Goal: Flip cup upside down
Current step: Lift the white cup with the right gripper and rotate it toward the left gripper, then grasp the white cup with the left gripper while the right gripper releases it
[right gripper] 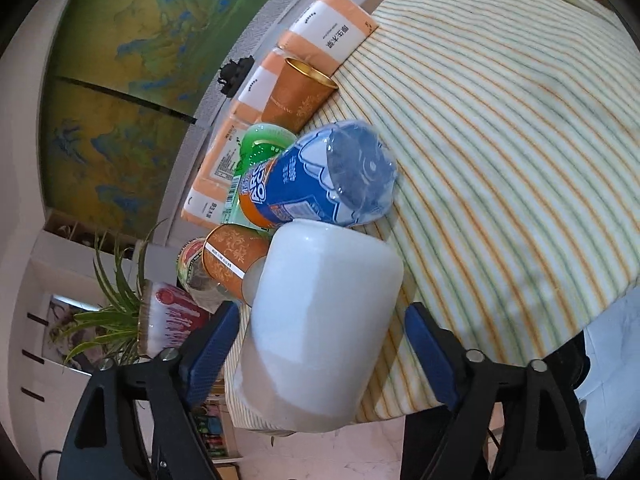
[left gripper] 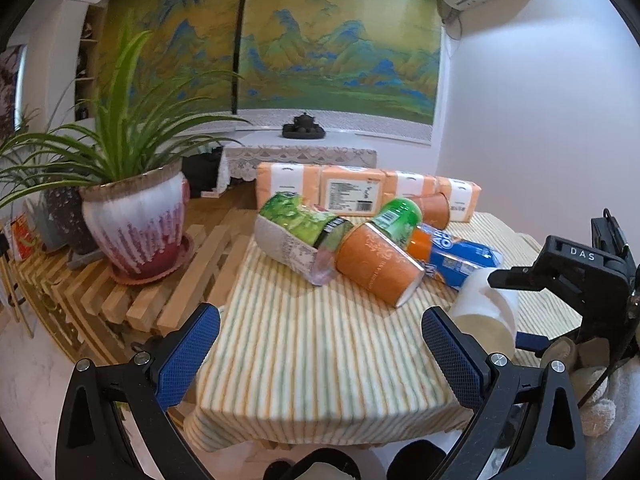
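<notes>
Two tongs noted: right tongs (right gripper: 320, 340) around white cup (right gripper: 320, 332) near table (left gripper: 320, 352) front edge, grip contact unclear; left tongs (left gripper: 320, 352) spread wide over bare striped cloth. Blue biscuit pack (right gripper: 320, 176), orange paper cup (left gripper: 378, 268) crowded just behind cup.

The near half of the striped tabletop (left gripper: 304, 344) lies bare in front of the left gripper (left gripper: 320, 356), so there is room to come in low from the front edge. Farther back a cluster blocks the way: a green snack bag (left gripper: 298, 222), an orange paper cup (left gripper: 378, 270) on its side, a green can (left gripper: 398, 216) and a blue Oreo pack (left gripper: 460, 258) (all touching or overlapping). Behind them orange tissue packs (left gripper: 360, 192) wall off the rear. A potted plant (left gripper: 138, 220) crowds the left side. On the right, the striped cloth beyond the white cup (right gripper: 320, 332) is open.
</notes>
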`<state>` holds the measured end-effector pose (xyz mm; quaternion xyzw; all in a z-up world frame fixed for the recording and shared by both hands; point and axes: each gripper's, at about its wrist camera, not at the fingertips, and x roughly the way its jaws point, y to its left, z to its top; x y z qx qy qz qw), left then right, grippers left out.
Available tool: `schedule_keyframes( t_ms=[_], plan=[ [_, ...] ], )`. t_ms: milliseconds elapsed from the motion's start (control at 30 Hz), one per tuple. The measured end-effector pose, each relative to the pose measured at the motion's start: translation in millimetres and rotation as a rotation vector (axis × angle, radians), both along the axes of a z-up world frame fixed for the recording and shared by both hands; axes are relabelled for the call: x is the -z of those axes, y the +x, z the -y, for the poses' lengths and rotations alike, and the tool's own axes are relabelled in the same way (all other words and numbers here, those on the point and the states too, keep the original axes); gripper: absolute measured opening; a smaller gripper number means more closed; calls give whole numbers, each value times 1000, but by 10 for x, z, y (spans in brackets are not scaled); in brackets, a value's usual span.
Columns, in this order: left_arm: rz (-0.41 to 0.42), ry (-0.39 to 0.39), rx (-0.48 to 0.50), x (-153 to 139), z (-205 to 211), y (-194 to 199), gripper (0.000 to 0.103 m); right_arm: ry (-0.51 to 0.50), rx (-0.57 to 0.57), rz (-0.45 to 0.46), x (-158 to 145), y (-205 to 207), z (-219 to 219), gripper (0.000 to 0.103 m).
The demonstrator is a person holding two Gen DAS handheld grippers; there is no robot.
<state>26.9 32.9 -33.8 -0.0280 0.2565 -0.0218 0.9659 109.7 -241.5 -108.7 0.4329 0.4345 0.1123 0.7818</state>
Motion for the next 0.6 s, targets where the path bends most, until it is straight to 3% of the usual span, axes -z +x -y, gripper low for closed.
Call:
schedule_keyframes(
  t_ms=[133,267,500,600],
  plan=[
    [-30,29,78,-53,164,81,102,-11,-17,21,-16,-73,96,86],
    [-93,70,216,-121,427,260,102,-13,-34,53,-37,-178,257,86],
    [-309,129,479,-112,1091,821,102,-131,-30,126,-115,-438,549,86],
    [-409,211,549,12,1451,1041,102,-126,-15,127,-102,-515,696,86]
  ],
)
